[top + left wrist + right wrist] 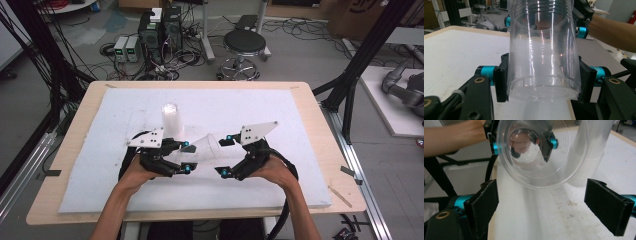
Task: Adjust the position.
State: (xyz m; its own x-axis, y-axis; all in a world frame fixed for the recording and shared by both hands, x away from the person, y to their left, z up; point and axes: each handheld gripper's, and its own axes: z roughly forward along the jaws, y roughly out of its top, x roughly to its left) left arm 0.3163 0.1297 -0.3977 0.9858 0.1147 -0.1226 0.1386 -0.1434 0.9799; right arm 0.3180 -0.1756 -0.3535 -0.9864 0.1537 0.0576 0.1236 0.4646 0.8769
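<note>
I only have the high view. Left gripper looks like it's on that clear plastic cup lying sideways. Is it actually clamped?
Observer: Yes. In the left gripper view the left gripper has both black pads pressed on the clear plastic cup, near its closed base.
Operator: And the right one, gripping the rim?
Observer: No. In the right gripper view the right gripper stands open, its foam pads apart from the cup's open mouth, which faces it just beyond them.
Operator: Anything inside the cup?
Observer: Nothing that I can see; looking down the mouth, the base shows through clear.
Operator: That tall white thing behind?
Observer: A stack of clear plastic cups, upright on the white foam sheet.
</note>
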